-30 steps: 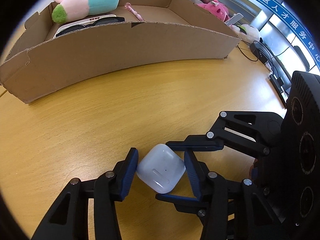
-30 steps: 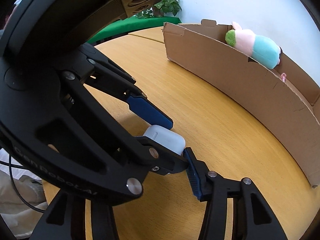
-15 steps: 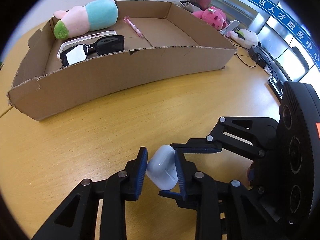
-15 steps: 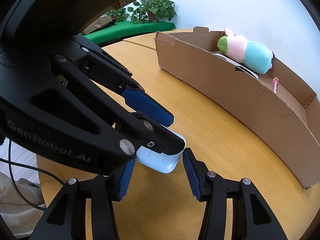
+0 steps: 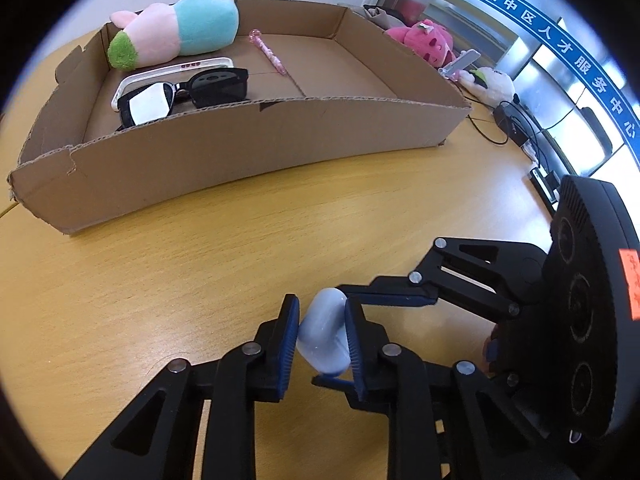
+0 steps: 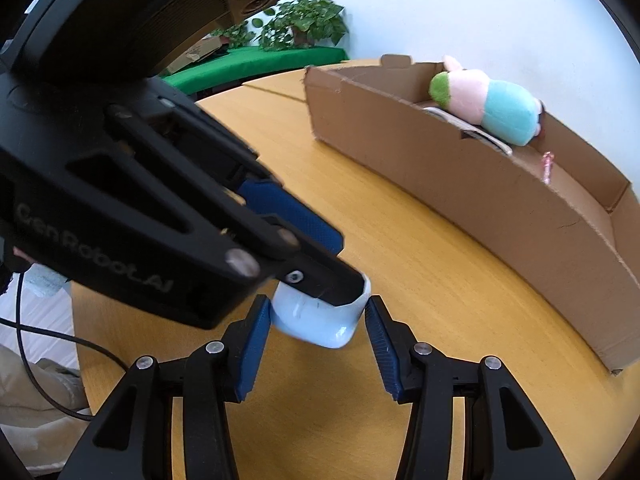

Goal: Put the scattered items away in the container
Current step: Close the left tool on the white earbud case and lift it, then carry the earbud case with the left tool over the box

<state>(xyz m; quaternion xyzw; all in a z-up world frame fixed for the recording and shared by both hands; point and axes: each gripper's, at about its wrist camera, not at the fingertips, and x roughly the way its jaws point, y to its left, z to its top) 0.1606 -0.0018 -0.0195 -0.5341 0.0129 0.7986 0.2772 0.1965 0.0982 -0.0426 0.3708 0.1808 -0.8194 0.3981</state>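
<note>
My left gripper (image 5: 322, 338) is shut on a white earbuds case (image 5: 323, 334) and holds it above the wooden table, in front of the cardboard box (image 5: 248, 136). In the right wrist view the case (image 6: 316, 320) sits between my right gripper's (image 6: 316, 330) open blue pads, with small gaps on both sides. The box (image 6: 480, 184) holds a plush toy (image 5: 176, 30), sunglasses (image 5: 184, 94), a white phone case (image 5: 176, 70) and a pink pen (image 5: 268, 52).
Pink and white plush toys (image 5: 428, 42) and cables (image 5: 516, 128) lie beyond the box's right end. A green surface with plants (image 6: 280, 52) stands past the table's far edge. A cable (image 6: 52, 344) hangs off the table's left side.
My left gripper closed on the earbuds case, turned it on edge and lifted it off the table. My right gripper let go and backed off a little.
</note>
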